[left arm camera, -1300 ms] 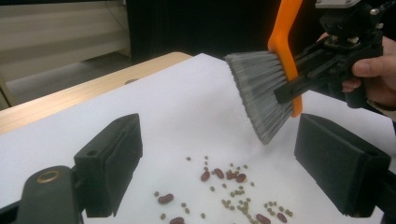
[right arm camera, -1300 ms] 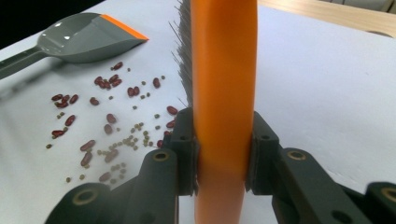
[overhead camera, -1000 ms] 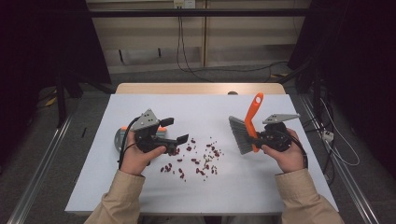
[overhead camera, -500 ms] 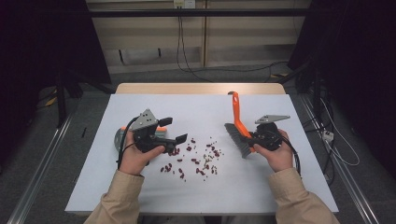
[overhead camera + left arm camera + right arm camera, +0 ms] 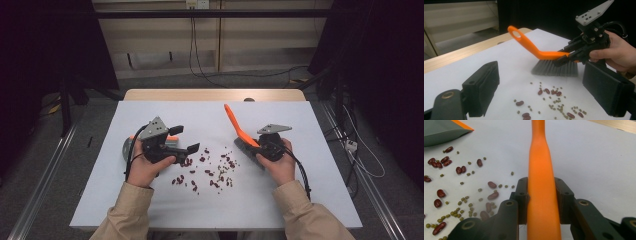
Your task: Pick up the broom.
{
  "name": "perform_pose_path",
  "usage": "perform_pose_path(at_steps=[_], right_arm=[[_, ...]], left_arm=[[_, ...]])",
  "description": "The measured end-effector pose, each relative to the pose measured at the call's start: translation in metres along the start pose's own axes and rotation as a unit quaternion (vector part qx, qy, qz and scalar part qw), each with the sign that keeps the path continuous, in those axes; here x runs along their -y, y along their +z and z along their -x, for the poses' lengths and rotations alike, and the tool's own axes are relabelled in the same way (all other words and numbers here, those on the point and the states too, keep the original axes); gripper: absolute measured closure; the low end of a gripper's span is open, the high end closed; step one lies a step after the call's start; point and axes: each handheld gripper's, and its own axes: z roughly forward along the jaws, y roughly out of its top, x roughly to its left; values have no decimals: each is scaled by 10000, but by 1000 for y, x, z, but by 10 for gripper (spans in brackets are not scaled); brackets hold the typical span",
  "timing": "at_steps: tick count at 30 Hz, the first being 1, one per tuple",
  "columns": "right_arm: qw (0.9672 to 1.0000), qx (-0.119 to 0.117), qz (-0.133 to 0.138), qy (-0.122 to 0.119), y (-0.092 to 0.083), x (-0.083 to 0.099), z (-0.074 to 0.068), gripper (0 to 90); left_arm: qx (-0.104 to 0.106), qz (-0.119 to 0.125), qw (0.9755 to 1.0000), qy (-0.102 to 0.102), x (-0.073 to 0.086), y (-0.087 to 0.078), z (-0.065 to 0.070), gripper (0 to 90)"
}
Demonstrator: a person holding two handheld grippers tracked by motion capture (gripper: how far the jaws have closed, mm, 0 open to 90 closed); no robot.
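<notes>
An orange-handled brush [image 5: 234,124] with grey bristles [image 5: 554,68] leans over the white sheet, its handle pointing up and away. My right gripper [image 5: 257,147] is shut on the handle [image 5: 540,170] just above the bristles, which sit low at the right edge of scattered red and small green beans [image 5: 210,167]. From across the table, the left gripper view catches that gripper [image 5: 570,56] side-on. My left gripper [image 5: 185,140] stands open left of the beans [image 5: 551,97], nothing between its jaws. A grey dustpan [image 5: 126,148] with an orange rim [image 5: 461,125] lies under the left hand.
The white sheet [image 5: 300,200] covers most of a wooden table whose bare edge [image 5: 200,95] shows at the back. Metal rails run along both sides on the floor, and cables [image 5: 360,160] trail to the right of the table.
The right hand has moved left and down with the brush. The handle has swung from leaning right to leaning left, and the bristles have come down beside the beans. The left hand stayed put.
</notes>
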Motion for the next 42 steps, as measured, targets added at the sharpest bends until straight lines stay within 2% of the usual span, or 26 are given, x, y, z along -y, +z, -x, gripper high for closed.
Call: perform_pose_path(at_steps=[3,7,11,15,16,18,20,21,24,26,29,30,31,35,37,42], right_arm=[[9999,76,28,-67,-1,-1,-4,676],[9997,113,238,3,-4,0,-7,652],[9993,218,289,-68,-4,2,-11,707],[9985,404,350,-68,-3,3,-17,713],[9979,515,381,-98,-3,4,-20,714],[9973,564,472,-35,-2,6,-25,714],[9960,721,513,-90,0,6,-29,715],[9957,729,565,-80,1,6,-31,715],[9930,943,650,-280,6,2,-32,716],[9929,939,683,-255,7,-2,-28,716],[9901,1152,608,-526,11,-5,-25,715],[9907,1136,530,-519,14,-3,-24,715],[9912,1036,635,-522,16,-1,-25,715],[9911,892,510,-843,21,-1,-40,710],[9902,930,479,-929,21,0,-45,710],[9923,806,517,-787,20,0,-48,710]], left_arm=[[-14,19,10000,-21,0,-1,-1,140],[-86,41,10000,-17,1,-5,-3,137],[-162,32,9999,-33,2,-9,-5,134],[-236,55,9997,-47,3,-14,-7,133],[-240,41,9997,-47,4,-15,-8,133],[-279,55,9996,-60,5,-16,-8,133],[-295,36,9995,-62,5,-18,-9,133],[-303,39,9995,-61,6,-19,-10,133],[-349,57,9994,-64,6,-23,-12,133],[-371,66,9993,-89,7,-25,-14,133],[-388,90,9991,-127,8,-27,-16,133],[-397,90,9991,-130,8,-27,-16,133],[-415,88,9990,-126,8,-28,-16,133],[-425,97,9990,-112,9,-29,-18,133],[-444,94,9989,-115,9,-30,-18,133],[-457,91,9988,-149,11,-32,-20,133]])
